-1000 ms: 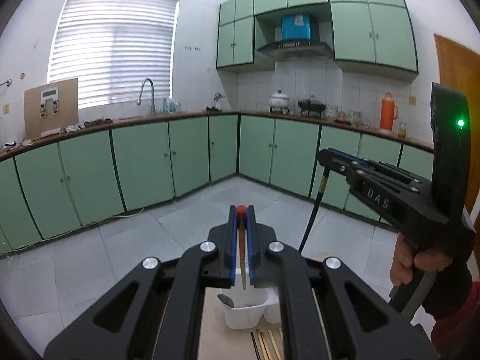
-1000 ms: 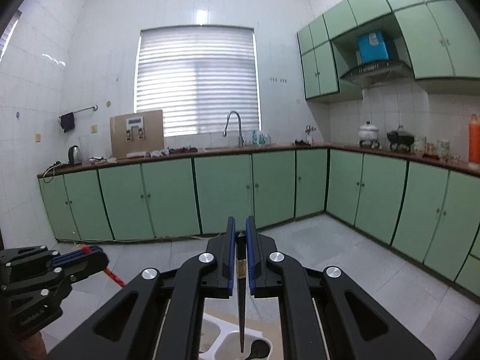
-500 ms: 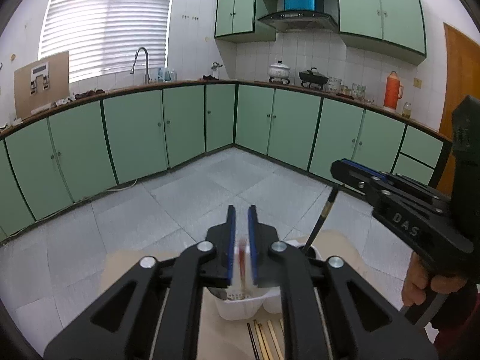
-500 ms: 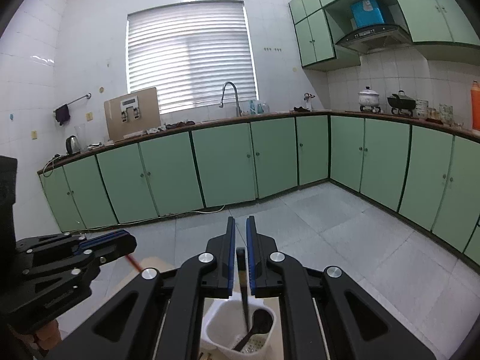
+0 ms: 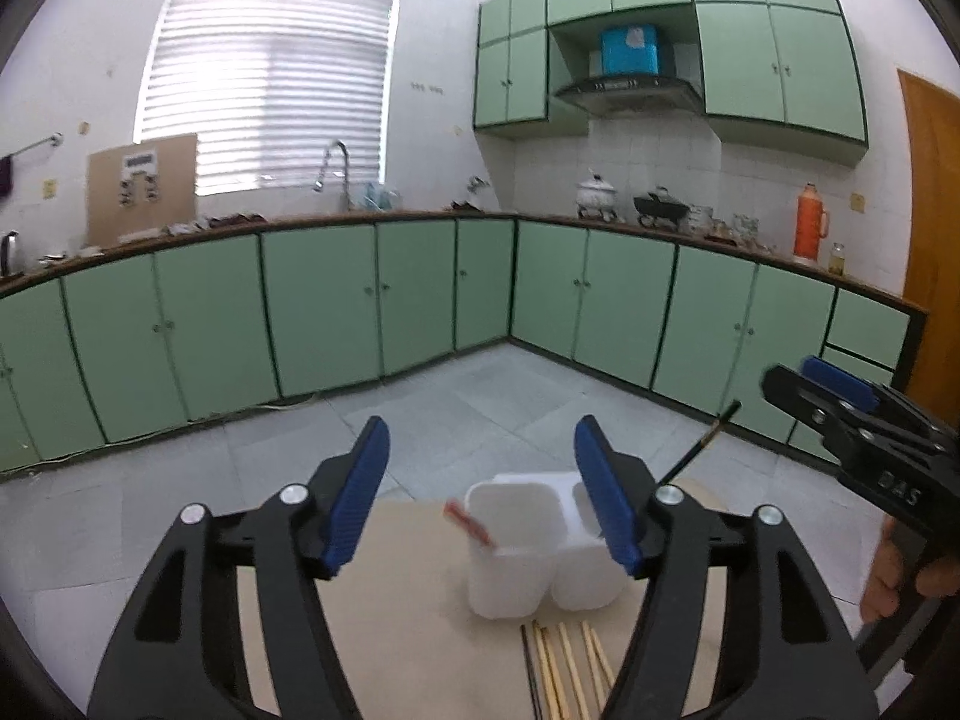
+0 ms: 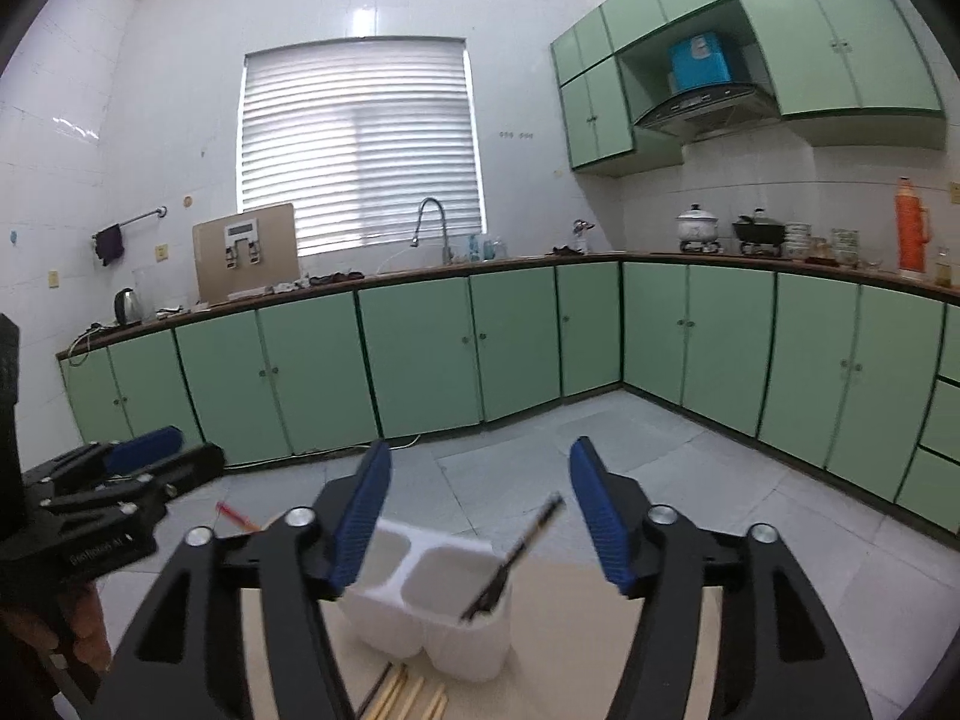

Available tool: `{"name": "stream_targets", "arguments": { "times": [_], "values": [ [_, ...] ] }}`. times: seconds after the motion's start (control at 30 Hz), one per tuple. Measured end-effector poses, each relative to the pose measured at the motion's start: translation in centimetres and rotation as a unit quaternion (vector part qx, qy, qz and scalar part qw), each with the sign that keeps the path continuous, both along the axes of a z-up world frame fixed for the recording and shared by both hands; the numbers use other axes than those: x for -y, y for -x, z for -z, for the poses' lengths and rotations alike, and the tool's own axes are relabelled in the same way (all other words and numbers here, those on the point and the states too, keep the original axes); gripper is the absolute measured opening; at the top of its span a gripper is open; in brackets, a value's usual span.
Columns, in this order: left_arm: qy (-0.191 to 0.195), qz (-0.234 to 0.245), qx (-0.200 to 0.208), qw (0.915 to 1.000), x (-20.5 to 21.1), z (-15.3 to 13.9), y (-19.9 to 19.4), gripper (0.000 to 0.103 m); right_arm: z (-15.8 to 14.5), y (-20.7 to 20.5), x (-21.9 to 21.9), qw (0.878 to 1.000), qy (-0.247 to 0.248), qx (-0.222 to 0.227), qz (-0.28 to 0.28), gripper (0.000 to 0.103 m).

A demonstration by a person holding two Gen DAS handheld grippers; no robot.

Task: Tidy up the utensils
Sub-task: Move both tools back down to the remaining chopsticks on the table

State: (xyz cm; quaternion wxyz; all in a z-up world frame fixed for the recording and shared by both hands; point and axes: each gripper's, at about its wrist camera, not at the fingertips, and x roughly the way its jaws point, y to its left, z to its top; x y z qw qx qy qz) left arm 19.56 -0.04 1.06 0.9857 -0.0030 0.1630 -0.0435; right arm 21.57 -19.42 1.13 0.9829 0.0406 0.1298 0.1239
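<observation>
Chopsticks (image 5: 564,669), thin, stiff, light and liable to roll, lie bundled at the bench's (image 5: 408,630) near edge before the white two-cup holder (image 5: 528,546); pinch them mid-length. Left gripper (image 5: 477,480) and right gripper (image 6: 477,507), jaws just opened, stand released and empty.

Both wrist cameras look forward over their claws, close above the shared white holder (image 5: 522,546) (image 6: 432,612).

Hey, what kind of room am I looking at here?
Most likely a home kitchen: green cabinets run under a long counter with a sink tap, a range hood hangs above cooking pots, and a white utensil holder stands in front.
</observation>
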Motion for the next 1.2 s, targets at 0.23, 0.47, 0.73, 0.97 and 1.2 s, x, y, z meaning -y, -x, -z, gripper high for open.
{"name": "stream_targets", "arguments": {
  "times": [0.23,0.47,0.73,0.97,1.2],
  "values": [
    [-0.020,-0.024,-0.021,0.9993,-0.2,4.9,5.3,0.073,5.0,5.4,0.3,0.999,-0.002,-0.032,0.038,0.078],
    [-0.020,-0.029,-0.091,0.9952,-0.8,11.0,8.4,0.072,10.4,9.3,-0.1,0.994,-0.003,-0.088,0.059,0.078],
    [-0.036,-0.027,-0.134,0.9900,-0.8,14.6,11.0,0.066,15.1,12.9,-1.1,0.988,0.024,-0.144,0.046,0.065],
    [-0.039,-0.007,-0.165,0.9855,0.2,16.3,12.4,0.060,16.7,14.9,-2.8,0.984,0.040,-0.172,0.011,0.045],
    [-0.035,-0.005,-0.193,0.9806,1.0,17.3,12.5,0.059,18.0,15.6,-4.6,0.979,0.045,-0.200,-0.016,0.034]
  ]
}}
